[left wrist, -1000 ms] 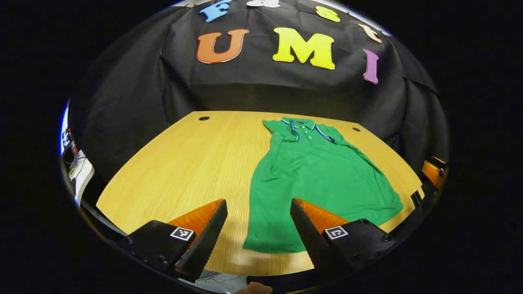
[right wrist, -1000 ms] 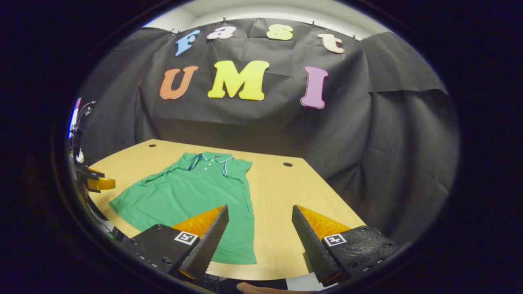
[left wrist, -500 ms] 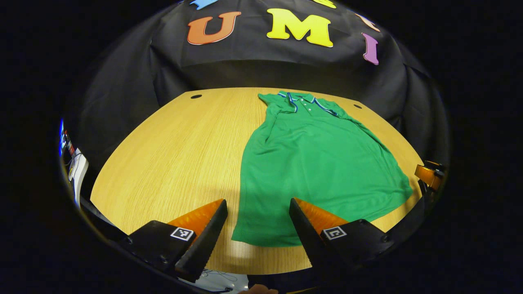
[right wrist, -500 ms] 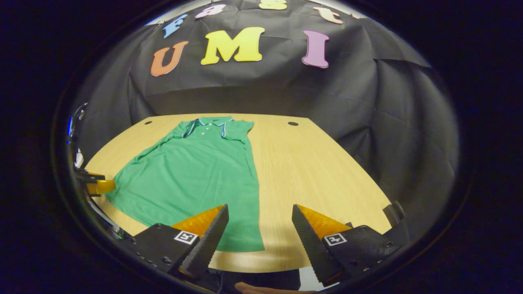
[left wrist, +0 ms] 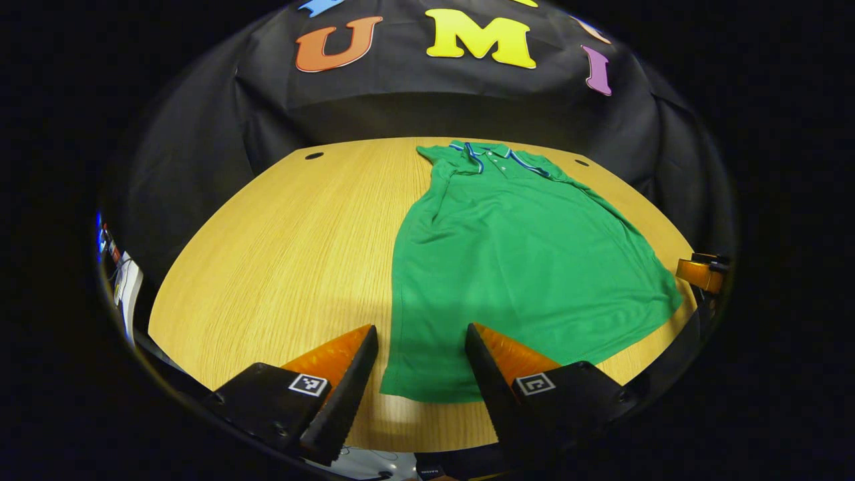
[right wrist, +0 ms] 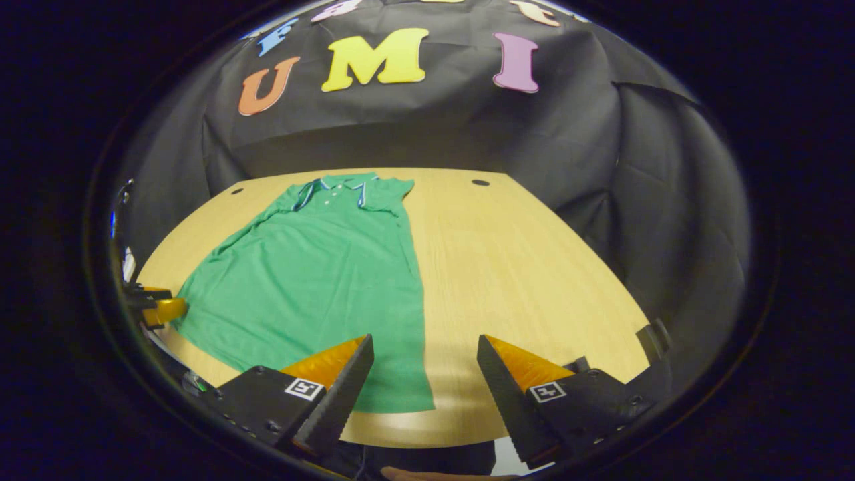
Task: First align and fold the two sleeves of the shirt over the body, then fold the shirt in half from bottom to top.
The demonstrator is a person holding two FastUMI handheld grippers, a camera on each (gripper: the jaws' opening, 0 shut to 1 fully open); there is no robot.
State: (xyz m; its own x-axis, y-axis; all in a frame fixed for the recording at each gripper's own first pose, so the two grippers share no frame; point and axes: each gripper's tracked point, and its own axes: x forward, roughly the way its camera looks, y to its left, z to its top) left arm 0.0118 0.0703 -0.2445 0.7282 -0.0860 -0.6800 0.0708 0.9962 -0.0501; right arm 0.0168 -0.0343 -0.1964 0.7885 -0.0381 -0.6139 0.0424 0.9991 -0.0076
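Note:
A green polo shirt (left wrist: 514, 260) (right wrist: 320, 280) lies flat on the wooden table (left wrist: 287, 260) (right wrist: 521, 267), collar at the far edge, hem toward me, both sleeves folded in over the body. My left gripper (left wrist: 421, 381) stands open above the hem's left corner, its fingers either side of that corner. In the right gripper view, my right gripper (right wrist: 424, 394) is open above the hem's right corner. The right gripper (left wrist: 698, 274) also peeks in at the right edge of the left gripper view, and the left gripper (right wrist: 157, 308) at the left edge of the right gripper view.
Round cable holes (left wrist: 313, 155) (right wrist: 479, 182) sit near the table's far corners. Black cloth hangs behind and beside the table. Bare wood stretches left of the shirt in the left gripper view and right of it in the right gripper view.
Both grippers have moved forward and tilted down over the shirt's hem. The left gripper's fingers have come slightly closer together. The shirt has not moved.

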